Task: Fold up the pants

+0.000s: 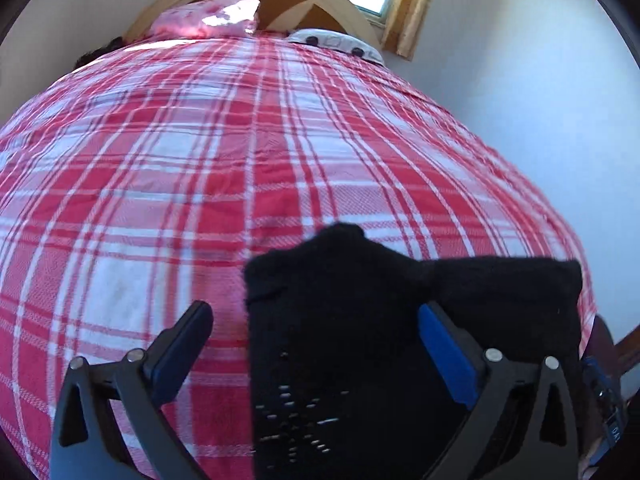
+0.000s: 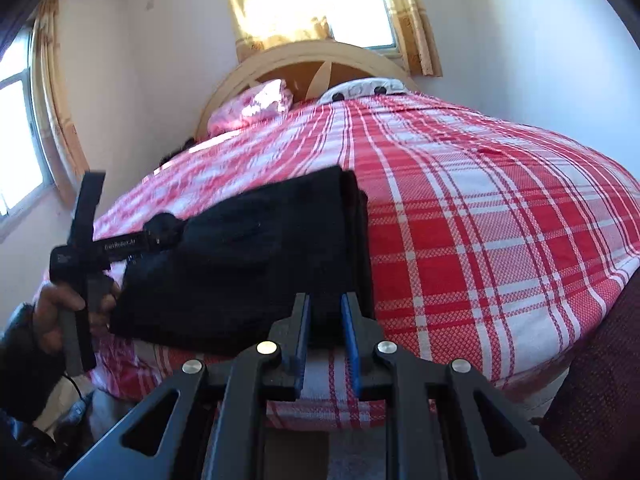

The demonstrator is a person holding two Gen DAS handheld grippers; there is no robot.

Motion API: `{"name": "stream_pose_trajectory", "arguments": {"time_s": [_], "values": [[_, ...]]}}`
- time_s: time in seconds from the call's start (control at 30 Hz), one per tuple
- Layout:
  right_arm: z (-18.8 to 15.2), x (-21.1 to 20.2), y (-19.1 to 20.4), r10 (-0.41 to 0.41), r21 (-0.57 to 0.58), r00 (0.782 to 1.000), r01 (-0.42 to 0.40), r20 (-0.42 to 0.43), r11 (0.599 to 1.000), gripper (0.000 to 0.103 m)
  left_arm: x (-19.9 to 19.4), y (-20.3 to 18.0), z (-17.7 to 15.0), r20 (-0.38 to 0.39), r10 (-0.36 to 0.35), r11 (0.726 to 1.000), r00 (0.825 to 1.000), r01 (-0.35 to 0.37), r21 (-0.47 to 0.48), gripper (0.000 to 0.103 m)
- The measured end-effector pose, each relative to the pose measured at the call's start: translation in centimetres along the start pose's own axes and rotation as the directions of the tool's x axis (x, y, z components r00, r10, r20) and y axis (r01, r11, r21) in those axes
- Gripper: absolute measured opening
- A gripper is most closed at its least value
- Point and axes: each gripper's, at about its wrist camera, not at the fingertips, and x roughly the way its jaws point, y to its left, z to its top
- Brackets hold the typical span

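Black pants [image 1: 352, 320] lie folded into a thick bundle on the red plaid bed cover [image 1: 200, 152] near its front edge. My left gripper [image 1: 316, 312] is open wide, its jaws spread over the bundle's left part, one blue pad on the cloth. In the right wrist view the folded pants [image 2: 248, 264] show several layers at their right edge. My right gripper [image 2: 325, 300] is narrowed on the bundle's near right corner, with black cloth between the blue pads. The left gripper [image 2: 80, 248], held by a hand, sits at the bundle's left end.
A pink pillow [image 1: 208, 20] and a white patterned pillow [image 1: 340, 42] lie at the wooden headboard [image 2: 312, 60]. Curtained windows [image 2: 320, 4] are behind and to the left. A wall runs along the bed's right side. A dark maroon cloth [image 2: 600, 380] is at the right.
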Motion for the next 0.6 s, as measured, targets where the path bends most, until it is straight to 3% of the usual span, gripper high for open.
{"name": "stream_pose_trajectory", "arguments": {"time_s": [0.17,0.27,0.43,0.6], "values": [[0.9,-0.7,0.5,0.014,0.0,0.997,-0.014,0.073,1.0,0.018,-3.9,1.4,0.4,0.147,0.097,0.995,0.984,-0.096,-0.014,0.103],[1.7,-0.6,1.5,0.018,-0.042,0.994,-0.013,0.109,0.999,0.018,-4.0,0.2,1.5,0.2,0.143,0.986,0.969,-0.157,0.058,0.102],[3.3,2.0,2.9,0.066,-0.023,0.989,-0.064,0.133,0.998,0.018,-1.9,-2.1,2.3,0.163,0.055,0.995,0.985,-0.068,0.075,0.098],[3.4,6.0,3.9,0.09,0.02,0.994,-0.091,0.06,0.996,0.018,1.8,-3.3,2.3,0.078,0.126,0.986,0.989,-0.134,0.101,0.097]]}}
